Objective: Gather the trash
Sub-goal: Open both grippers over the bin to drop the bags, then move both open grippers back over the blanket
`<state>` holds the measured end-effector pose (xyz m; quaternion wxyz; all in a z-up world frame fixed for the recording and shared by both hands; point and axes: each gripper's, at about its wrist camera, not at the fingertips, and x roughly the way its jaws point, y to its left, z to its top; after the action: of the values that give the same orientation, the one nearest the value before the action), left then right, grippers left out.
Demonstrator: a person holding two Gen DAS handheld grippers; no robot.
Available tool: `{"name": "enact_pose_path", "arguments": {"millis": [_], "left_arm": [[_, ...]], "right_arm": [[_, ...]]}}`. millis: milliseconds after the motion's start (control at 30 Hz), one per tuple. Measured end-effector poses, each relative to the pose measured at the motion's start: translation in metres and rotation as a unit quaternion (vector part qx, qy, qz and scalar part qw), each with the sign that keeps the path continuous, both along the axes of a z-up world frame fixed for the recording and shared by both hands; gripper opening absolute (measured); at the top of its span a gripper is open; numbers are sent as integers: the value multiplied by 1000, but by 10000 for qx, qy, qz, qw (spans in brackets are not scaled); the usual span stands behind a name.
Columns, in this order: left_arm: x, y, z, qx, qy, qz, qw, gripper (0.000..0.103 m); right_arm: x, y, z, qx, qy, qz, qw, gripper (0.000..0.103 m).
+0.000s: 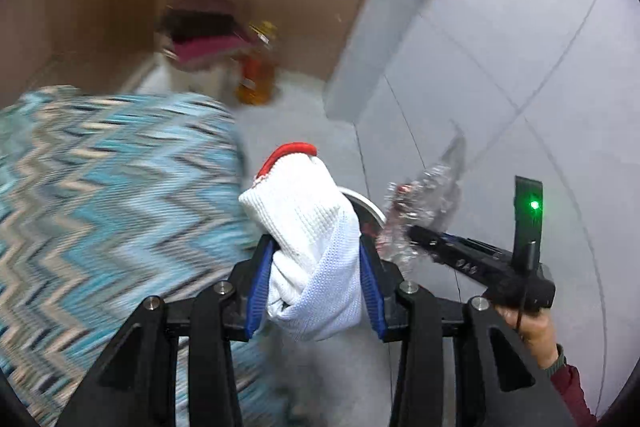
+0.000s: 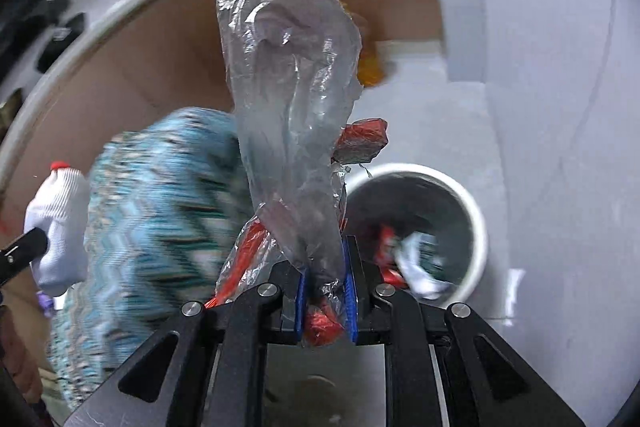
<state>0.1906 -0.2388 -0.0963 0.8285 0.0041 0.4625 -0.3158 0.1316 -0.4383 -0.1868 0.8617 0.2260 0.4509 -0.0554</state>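
Trash is held in both tongs and is being carried to the white-rimmed bin (image 2: 476, 211) on the floor, judged as the drop-off step. Left tongs (image 1: 316, 291) are clamped partway on a white knit glove (image 1: 308, 239) w/ red cuff; right tongs (image 2: 325, 301) are nearly closed on a clear plastic bag (image 2: 288, 99) bunched w/ red foil wrappers (image 2: 362, 139). Bin is seen just beyond the right tongs, already holding red and white scraps. Next move prob. calls for each load to be brought over the bin mouth, then released. Both views are motion-blurred; blue zigzag fabric (image 1: 112, 187) can't be identified, bin is mostly hidden in the left view, and items by the brown cabinet (image 1: 100, 19) are too smeared to be named.
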Motion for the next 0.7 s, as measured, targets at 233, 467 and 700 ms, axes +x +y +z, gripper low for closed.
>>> {"name": "enact_pose_path", "arguments": {"millis": [233,467,700], "left_arm": [[37,-103,-59,314,503,-252,9979,48],[45,-125,-68,221,582,-223,9978,49],[25,-73,-26,-94,233,22,9997,49]], "right_arm": [[27,-14,-42,-368,592,41,9976,42],[19,-26,-42,-453,599,-169,9970,49],[1,-27,-11,-484,182,-332,9981,49]]}}
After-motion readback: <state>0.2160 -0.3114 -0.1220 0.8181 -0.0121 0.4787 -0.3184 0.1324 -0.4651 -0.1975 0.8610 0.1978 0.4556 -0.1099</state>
